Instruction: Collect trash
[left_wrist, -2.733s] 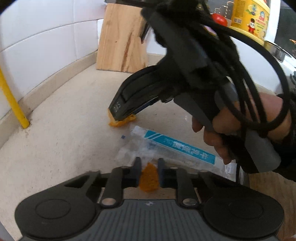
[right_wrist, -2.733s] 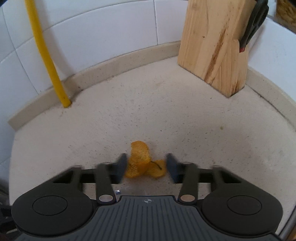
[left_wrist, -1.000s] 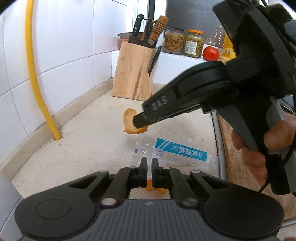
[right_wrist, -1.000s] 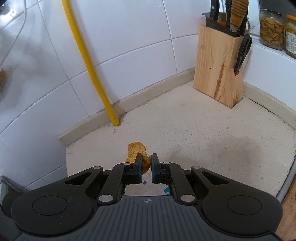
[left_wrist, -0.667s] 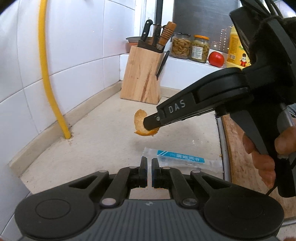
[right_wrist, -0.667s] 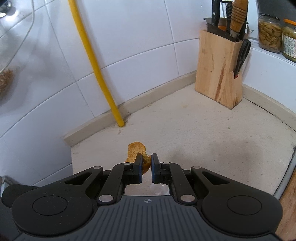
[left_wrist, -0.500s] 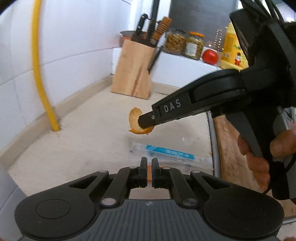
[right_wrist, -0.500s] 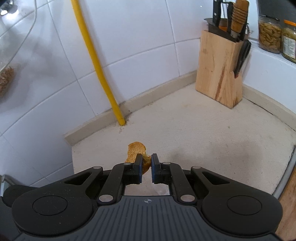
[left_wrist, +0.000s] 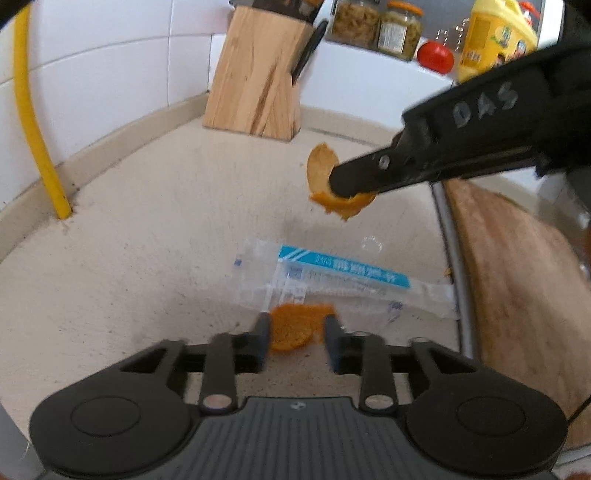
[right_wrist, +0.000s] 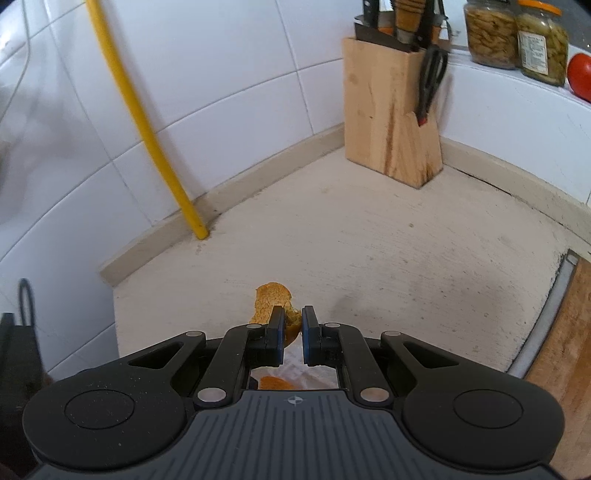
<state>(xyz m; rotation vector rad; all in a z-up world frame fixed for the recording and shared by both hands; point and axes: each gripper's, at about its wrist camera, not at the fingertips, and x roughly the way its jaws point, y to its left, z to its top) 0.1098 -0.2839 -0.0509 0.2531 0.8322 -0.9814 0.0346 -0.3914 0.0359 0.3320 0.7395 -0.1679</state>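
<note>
counts: two curled orange peel pieces, one clear plastic wrapper with a blue stripe, one pale speckled stone countertop (left_wrist: 155, 229).

left gripper (left_wrist: 295, 341): jaws opening, with the flat orange peel piece (left_wrist: 293, 326) between them. pads don't look pressed on it. it sits on the counter at the near edge of the clear blue-striped plastic wrapper (left_wrist: 343, 282), which lies flat. can't tell if the peel overlaps the wrapper.

right gripper (right_wrist: 292, 328): clamped on the curled orange peel piece (right_wrist: 271, 301), held up above the counter. in the left view the same gripper (left_wrist: 354, 181) comes in from the right with that peel (left_wrist: 321, 170) at its tip, above and beyond the wrapper, well apart from the first peel.

other stuff: one light wooden knife block (right_wrist: 391, 122) in the far corner, black-handled scissors (right_wrist: 430, 79) slotted in its side; one yellow pipe (right_wrist: 147, 125) running down the white tiled wall (right_wrist: 229, 48) to the counter; two glass jars (right_wrist: 515, 35) of pickled stuff; one red tomato (left_wrist: 435, 57); one yellow bottle (left_wrist: 493, 35); one wooden board (left_wrist: 517, 280) to the right of the counter behind a metal strip.

hard to see: left view is motion-blurred, wrapper text unreadable. knife handles cut off at top of frame. tomato cut off at the right wrist view's edge. under the right gripper a bit of orange and white shows through the gap, can't say what exactly. the hands themselves are barely in frame.
</note>
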